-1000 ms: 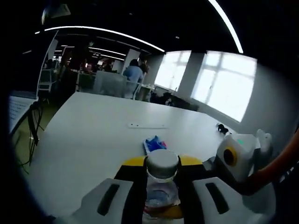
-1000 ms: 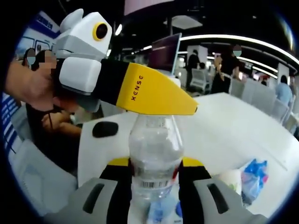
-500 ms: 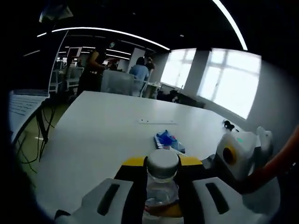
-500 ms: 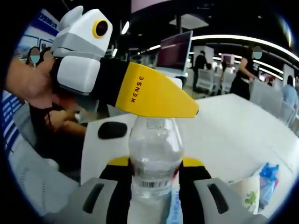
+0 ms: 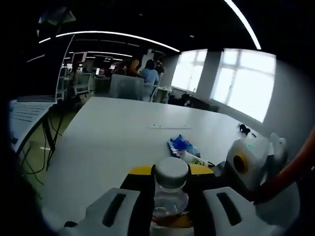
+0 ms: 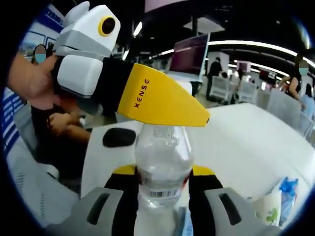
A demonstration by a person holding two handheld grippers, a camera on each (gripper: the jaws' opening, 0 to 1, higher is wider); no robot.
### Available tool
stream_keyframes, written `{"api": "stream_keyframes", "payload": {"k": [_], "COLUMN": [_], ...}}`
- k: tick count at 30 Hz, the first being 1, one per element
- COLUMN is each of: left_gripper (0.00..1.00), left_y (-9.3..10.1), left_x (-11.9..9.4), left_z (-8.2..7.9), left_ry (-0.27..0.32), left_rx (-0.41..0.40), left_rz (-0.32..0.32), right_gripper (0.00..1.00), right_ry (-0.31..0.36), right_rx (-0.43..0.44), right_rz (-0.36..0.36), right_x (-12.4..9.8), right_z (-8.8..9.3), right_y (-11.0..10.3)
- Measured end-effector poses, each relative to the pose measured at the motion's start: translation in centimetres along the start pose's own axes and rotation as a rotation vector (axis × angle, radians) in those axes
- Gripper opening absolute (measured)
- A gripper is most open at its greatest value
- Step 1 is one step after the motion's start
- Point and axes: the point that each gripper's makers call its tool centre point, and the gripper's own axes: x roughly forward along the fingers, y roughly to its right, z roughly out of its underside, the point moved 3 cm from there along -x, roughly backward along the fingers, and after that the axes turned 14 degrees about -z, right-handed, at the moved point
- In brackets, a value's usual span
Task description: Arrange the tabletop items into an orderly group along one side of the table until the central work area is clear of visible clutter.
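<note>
Both grippers gripped one bottle (image 5: 170, 196). Left gripper (image 5: 170, 189) view: fingers pinched its cap end while the blue wrapper (image 5: 181, 145) drifted sideways across the desk (image 5: 113, 132). Right gripper (image 6: 162, 184) view: fingers clamped the body, cup (image 6: 266, 209) sliding in, so it's mid-carry probably.

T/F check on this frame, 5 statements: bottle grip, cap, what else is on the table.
1. Both grippers hold the same clear bottle. True: the right gripper clamps its body, the left gripper its top.
2. The bottle's cap is off. False: a white cap sits on it in the left gripper view.
3. A blue wrapper lies on the white table. True.
4. The left gripper's jaws are red. False: they are yellow and black in the right gripper view.
5. A black, mouse-like object lies on the table behind the bottle. True.
</note>
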Motion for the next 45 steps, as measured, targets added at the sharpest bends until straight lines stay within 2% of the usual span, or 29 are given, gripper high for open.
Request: {"api": "stream_keyframes", "payload": {"k": [8,14,22,26,33,36,45], "left_gripper": [0.25,0.25,0.26,0.25,0.26,0.28,0.3], "left_y": [1.3,1.6,2.3,2.6,2.7,2.6,1.9], "left_x": [0.1,0.3,0.4,0.3,0.2,-0.1,-0.8], "left_z": [0.1,0.0,-0.1,-0.1,0.0,0.1,0.5], "left_ry": [0.019,0.011,-0.013,-0.023,-0.028,-0.024,-0.024], "left_rx": [0.031,0.036,0.021,0.024,0.085,0.111,0.13], "left_rz": [0.051,0.076,0.144,0.152,0.145,0.123,0.087], "right_gripper": [0.36,0.36,0.36,0.36,0.36,0.35,0.32], "right_ry": [-0.029,-0.042,-0.056,-0.066,-0.068,-0.057,-0.038], "right_rx": [-0.013,-0.008,-0.022,-0.024,-0.007,0.015,0.011], "right_rz": [0.001,0.003,-0.003,-0.007,-0.012,-0.019,-0.038], "right_x": [-0.6,-0.8,-1.2,-1.6,-1.8,-1.9,-2.7], "right_z": [0.4,0.5,0.8,0.9,1.0,1.0,1.1], "right_y": [0.4,0.6,0.3,0.3,0.1,-0.2,-0.9]}}
